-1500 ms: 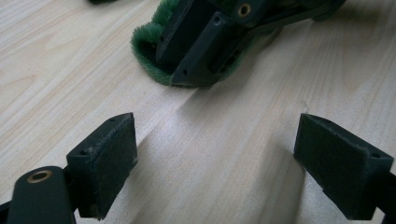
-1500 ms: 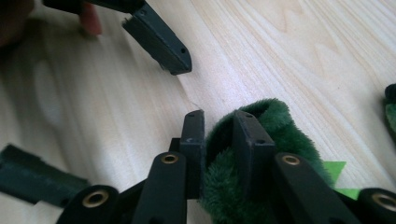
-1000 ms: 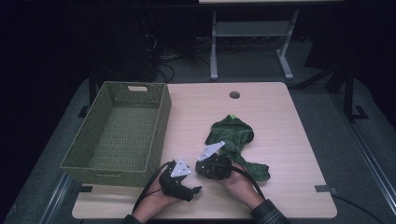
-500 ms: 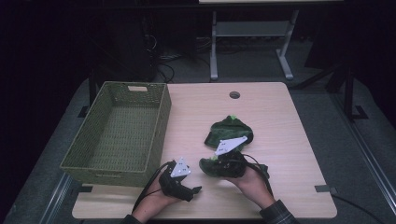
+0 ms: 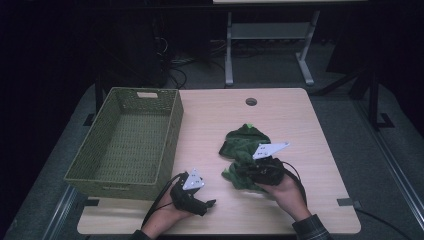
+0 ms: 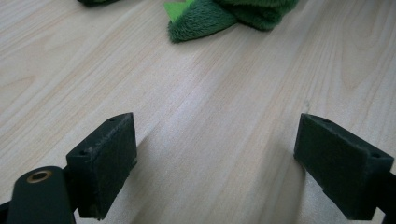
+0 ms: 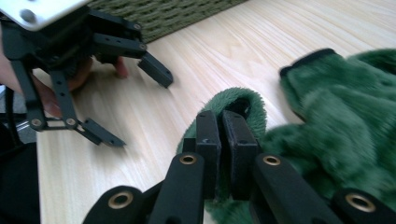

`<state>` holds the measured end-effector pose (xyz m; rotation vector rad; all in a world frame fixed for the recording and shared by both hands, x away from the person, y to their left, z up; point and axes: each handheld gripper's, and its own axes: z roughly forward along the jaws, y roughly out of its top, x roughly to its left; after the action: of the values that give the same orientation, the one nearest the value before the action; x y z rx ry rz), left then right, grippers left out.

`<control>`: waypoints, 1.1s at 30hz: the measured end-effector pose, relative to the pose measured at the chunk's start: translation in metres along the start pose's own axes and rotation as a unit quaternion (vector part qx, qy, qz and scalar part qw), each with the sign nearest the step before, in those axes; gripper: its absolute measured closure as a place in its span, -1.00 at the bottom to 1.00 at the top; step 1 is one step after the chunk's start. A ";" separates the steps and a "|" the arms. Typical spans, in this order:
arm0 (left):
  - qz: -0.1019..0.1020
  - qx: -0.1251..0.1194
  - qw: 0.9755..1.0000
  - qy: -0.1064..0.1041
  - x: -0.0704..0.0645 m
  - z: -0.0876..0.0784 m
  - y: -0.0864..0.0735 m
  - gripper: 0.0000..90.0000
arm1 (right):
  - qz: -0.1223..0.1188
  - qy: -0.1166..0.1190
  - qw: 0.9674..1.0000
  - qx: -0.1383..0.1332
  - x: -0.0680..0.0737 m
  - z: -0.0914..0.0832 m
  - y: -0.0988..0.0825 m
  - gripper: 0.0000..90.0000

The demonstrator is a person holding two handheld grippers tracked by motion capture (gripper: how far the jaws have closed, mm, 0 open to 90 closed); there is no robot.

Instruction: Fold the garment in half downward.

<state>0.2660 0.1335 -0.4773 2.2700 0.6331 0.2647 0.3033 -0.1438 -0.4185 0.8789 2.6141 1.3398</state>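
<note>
The right gripper (image 7: 219, 140) has its two black jaws squeezed almost together on a fold of the green fuzzy cloth (image 5: 245, 150), so it is holding the cloth by its near edge. The cloth lies bunched up on the wooden table (image 5: 215, 125), a little right of the middle, and part of it looks lifted by the grip. The left gripper (image 6: 215, 158) sits low over the bare table near the front edge, with its jaws wide apart and nothing between them. A corner of the cloth, with a bright green bit, lies ahead of it but well apart. The woven green basket (image 5: 125, 140) stands on the left side of the table and looks empty. The job in hand looks like picking up the cloth, maybe to fold it or to put it in the basket. To do this step well, the right gripper should keep its squeeze tight, because fuzzy cloth can slip out of a thin pinch. It should lift slowly so the rest of the cloth comes up without dragging. The left gripper could move in and grab the far corner, so the cloth hangs flat between the two. If it goes to the basket, the cloth should clear the near wall before it is let go.
</note>
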 end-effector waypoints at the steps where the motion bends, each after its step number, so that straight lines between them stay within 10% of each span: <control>1: -0.001 -0.001 1.000 -0.001 0.000 0.000 0.000 -0.72 | 0.002 -0.002 1.000 0.000 -0.001 -0.001 -0.001 0.89; 19: 0.001 0.001 1.000 0.000 0.000 0.000 0.000 -0.72 | 0.031 -0.071 0.996 0.044 -0.033 -0.017 -0.027 0.76; 33: 0.000 0.001 1.000 -0.001 0.000 0.000 0.000 -0.72 | 0.005 -0.056 0.998 0.010 -0.029 -0.020 -0.006 0.99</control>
<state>0.2658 0.1335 -0.4772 2.2728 0.6329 0.2624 0.3184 -0.1766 -0.4160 0.9433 2.5466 1.2315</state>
